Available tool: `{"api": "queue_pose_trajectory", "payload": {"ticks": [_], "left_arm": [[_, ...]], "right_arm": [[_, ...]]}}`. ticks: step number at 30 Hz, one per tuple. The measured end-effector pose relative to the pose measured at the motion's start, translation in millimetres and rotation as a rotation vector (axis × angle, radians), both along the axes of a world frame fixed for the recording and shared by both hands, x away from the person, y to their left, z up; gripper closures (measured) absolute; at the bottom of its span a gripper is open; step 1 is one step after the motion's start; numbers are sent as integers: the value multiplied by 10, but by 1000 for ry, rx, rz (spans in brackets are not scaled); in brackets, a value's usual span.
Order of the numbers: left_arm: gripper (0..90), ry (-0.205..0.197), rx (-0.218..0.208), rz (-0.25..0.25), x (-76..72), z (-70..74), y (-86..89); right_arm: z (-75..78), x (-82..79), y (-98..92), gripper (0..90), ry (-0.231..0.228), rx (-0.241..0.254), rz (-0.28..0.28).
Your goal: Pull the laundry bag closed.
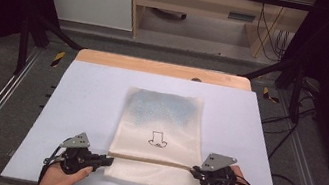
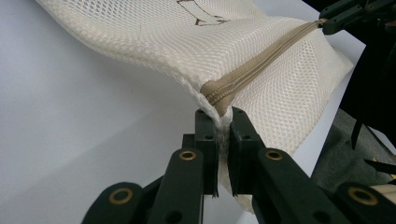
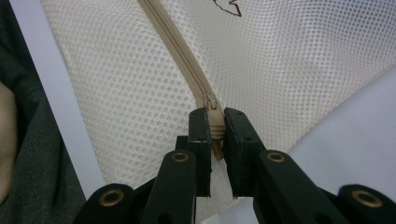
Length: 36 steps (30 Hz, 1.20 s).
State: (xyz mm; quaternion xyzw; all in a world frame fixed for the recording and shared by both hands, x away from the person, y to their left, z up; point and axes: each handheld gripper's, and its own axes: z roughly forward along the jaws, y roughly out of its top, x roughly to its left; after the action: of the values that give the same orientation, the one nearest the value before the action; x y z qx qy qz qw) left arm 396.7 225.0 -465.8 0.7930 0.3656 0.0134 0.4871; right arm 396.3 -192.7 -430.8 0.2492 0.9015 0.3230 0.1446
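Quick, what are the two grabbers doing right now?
Left gripper: shut on the edge of the mesh bag at the zipper's end.
Right gripper: shut on the zipper pull.

No legible text or labels anywhere

One mesh bag (image 1: 157,137) is counted on the one table (image 1: 84,104). One tan zipper (image 2: 261,63) is carried across the bag, with one zipper slider (image 3: 212,103) seen at its end. One small dark printed figure (image 1: 159,140) is noted on the mesh. Two grippers are counted, a left gripper (image 2: 223,122) and a right gripper (image 3: 214,122), each with two black jaws. Two hands are seen, one per gripper.
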Motion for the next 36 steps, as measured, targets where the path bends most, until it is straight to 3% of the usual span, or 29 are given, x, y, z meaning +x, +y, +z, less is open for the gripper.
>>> {"api": "queue_pose_trajectory", "payload": {"ticks": [36], "left_arm": [[838, -12, -2, 1, 0, 13, 2]], "right_arm": [[-16, -12, -133, 818, 1, 4, -21]]}}
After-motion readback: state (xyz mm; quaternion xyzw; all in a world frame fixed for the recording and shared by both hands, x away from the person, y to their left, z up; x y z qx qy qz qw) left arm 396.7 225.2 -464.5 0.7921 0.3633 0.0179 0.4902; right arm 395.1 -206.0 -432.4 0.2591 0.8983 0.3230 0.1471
